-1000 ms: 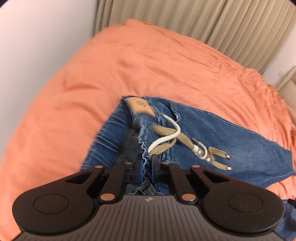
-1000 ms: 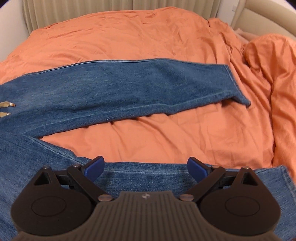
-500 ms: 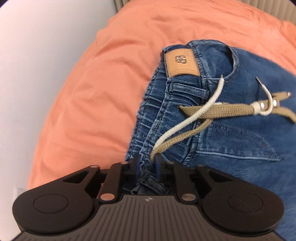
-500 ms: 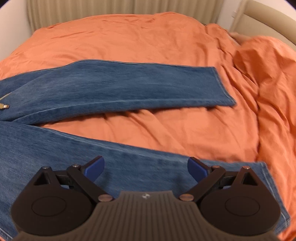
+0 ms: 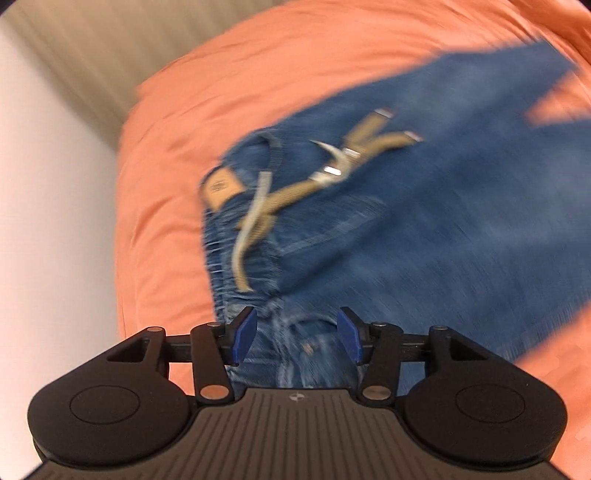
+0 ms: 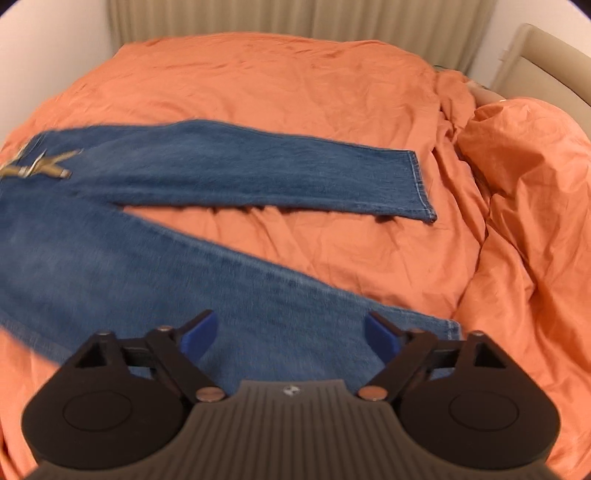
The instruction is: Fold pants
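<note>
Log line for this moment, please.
left claw: open over waistband | right claw: open over near leg | jeans: spread on duvet, legs apart

A bed filled most of the room, spread with a rumpled orange duvet that bunched into a thick ridge along its right side. Behind it hung a ribbed beige curtain (its folds ran vertical and even). A plain white wall stood to the left, and a beige padded headboard rose at the far right corner. The light was soft and even.
</note>
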The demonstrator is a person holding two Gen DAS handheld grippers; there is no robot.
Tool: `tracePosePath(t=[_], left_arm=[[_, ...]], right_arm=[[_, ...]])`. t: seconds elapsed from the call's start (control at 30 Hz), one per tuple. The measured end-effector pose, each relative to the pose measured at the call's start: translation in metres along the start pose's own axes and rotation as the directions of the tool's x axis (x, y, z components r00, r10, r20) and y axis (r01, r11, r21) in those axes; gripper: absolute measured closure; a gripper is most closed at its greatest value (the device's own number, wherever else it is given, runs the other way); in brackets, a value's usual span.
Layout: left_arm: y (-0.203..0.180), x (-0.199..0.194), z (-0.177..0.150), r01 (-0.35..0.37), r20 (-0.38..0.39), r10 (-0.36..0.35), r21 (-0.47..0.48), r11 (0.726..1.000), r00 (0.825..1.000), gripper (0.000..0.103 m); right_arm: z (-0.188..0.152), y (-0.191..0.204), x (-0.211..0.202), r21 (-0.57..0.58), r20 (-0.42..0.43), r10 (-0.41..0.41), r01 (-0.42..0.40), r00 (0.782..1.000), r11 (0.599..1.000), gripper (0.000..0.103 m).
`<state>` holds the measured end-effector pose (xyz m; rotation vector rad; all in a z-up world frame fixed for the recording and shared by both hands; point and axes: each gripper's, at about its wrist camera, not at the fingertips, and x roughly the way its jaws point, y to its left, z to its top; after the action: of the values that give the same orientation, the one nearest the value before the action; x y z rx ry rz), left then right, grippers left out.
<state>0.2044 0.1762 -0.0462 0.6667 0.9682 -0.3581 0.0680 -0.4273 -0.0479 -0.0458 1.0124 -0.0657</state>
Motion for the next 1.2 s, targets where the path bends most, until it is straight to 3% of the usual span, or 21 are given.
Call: tracePosePath(t=[0.1, 0.4, 0.53, 0.63, 0.77, 0.83, 0.87, 0.93, 0.97, 1.0, 1.1, 1.2], left_arm=[[-0.025, -0.006, -0.011, 0.023, -0.022, -0.021, 0.122, 0.992, 1.000, 0.044], [-0.079, 0.011, -0.044, 0.047, -0.119, -0.001, 0.381, 0.923, 0.993, 0.043], [-0.092, 0.029, -0.058, 0.022, -0.133, 0.042, 0.446, 0.895, 0.990, 0.039], [-0.103, 0.039, -0.068, -0.038, -0.091, 0.099, 0.513, 0.857, 0.991, 0.038], [-0.123, 0.046, -0.079, -0.133, 0.001, 0.171, 0.633, 0.763, 0.985, 0.034], [-0.127, 0.052, -0.082, -0.141, 0.003, 0.185, 0.661, 0.737, 0.983, 0.034], [-0.127, 0.056, -0.082, -0.148, 0.000, 0.197, 0.659, 0.737, 0.980, 0.034], [-0.127, 0.056, -0.083, -0.170, 0.012, 0.212, 0.643, 0.747, 0.977, 0.061], [-0.126, 0.054, -0.082, -0.173, 0.018, 0.210, 0.632, 0.755, 0.978, 0.067], [-0.125, 0.048, -0.083, -0.171, 0.020, 0.201, 0.615, 0.770, 0.979, 0.087], [-0.117, 0.027, -0.082, -0.200, 0.054, 0.203, 0.535, 0.821, 0.978, 0.092], [-0.100, 0.004, -0.071, -0.212, 0.075, 0.200, 0.423, 0.881, 0.977, 0.101]], right_arm=[[-0.013, -0.009, -0.015, -0.081, -0.041, -0.002, -0.002, 0.999, 0.997, 0.045], [-0.069, -0.034, -0.027, -0.341, -0.206, -0.102, 0.026, 0.973, 0.940, 0.051], [-0.086, -0.032, -0.010, -0.418, -0.203, -0.139, 0.043, 0.969, 0.908, 0.051], [-0.087, -0.027, 0.000, -0.444, -0.185, -0.136, 0.040, 0.973, 0.895, 0.054], [-0.083, -0.019, 0.008, -0.482, -0.173, -0.148, 0.047, 0.974, 0.875, 0.057], [-0.082, -0.017, 0.011, -0.498, -0.172, -0.151, 0.047, 0.974, 0.866, 0.059], [-0.081, -0.017, 0.012, -0.504, -0.170, -0.151, 0.046, 0.974, 0.862, 0.065], [-0.082, -0.017, 0.015, -0.508, -0.166, -0.157, 0.052, 0.974, 0.860, 0.081], [-0.083, -0.017, 0.017, -0.509, -0.157, -0.168, 0.066, 0.973, 0.858, 0.093], [-0.085, -0.017, 0.017, -0.513, -0.146, -0.177, 0.078, 0.973, 0.855, 0.095], [-0.087, -0.018, 0.012, -0.525, -0.118, -0.187, 0.099, 0.975, 0.845, 0.103], [-0.077, -0.024, -0.002, -0.488, -0.054, -0.201, 0.149, 0.978, 0.860, 0.103]])
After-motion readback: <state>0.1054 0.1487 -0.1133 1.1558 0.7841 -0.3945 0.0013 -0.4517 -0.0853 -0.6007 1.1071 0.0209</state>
